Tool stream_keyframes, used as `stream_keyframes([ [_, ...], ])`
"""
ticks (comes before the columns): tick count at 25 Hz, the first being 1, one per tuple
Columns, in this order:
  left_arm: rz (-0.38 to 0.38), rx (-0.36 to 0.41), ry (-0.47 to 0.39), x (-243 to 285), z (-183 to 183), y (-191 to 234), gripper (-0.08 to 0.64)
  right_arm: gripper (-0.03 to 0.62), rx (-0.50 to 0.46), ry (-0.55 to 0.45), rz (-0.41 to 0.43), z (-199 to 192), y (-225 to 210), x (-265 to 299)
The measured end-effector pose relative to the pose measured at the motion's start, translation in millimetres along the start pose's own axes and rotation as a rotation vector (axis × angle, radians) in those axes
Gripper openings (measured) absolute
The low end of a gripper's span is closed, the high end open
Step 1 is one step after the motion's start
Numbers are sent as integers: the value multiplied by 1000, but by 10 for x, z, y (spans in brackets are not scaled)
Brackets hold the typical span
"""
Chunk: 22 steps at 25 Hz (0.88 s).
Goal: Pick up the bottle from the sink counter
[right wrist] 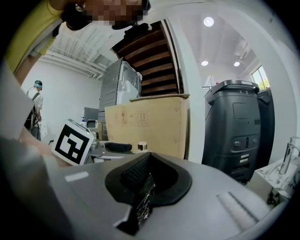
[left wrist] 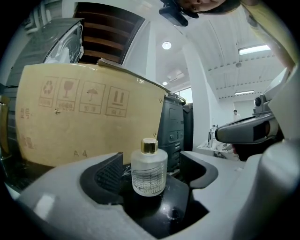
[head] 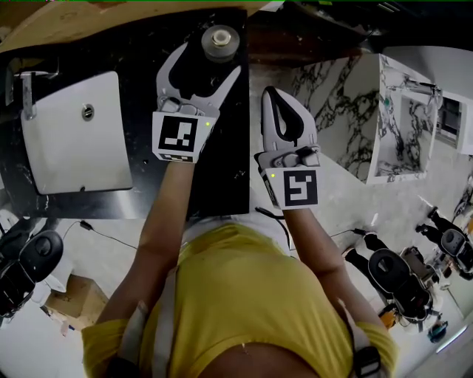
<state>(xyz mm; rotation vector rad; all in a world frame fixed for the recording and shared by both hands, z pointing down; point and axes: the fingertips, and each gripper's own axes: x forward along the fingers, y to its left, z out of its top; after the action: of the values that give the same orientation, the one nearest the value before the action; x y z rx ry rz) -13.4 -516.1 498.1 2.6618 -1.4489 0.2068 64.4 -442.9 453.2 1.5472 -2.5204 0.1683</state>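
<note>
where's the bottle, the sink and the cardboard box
bottle [left wrist: 149,176]: left gripper view, on its frosted glass body
sink [head: 70,151]: head view, on the bare white basin floor
cardboard box [left wrist: 89,133]: left gripper view, on its plain front face

In the head view a cardboard panel lies at eleven o'clock, marble-veined white panels at two, pale floor at four; round ceiling lights glow overhead.

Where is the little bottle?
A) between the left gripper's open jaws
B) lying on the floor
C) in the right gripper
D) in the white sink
A: the bottle stands upright between the left gripper's spread jaws, with a gap on each side.
</note>
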Motion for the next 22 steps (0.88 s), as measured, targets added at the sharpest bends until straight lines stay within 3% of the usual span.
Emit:
stream_keyframes([
  [4,-2,18,78,196,-72,3,399,1,13,0,-6,-25,-12,23],
  [17,-14,-51,248,483,-287,44,399,0,17,6,-5,-50,-12,45],
  [22,-9,-39,258,497,-288,47,345,0,18,11,-8,-60,12,26],
])
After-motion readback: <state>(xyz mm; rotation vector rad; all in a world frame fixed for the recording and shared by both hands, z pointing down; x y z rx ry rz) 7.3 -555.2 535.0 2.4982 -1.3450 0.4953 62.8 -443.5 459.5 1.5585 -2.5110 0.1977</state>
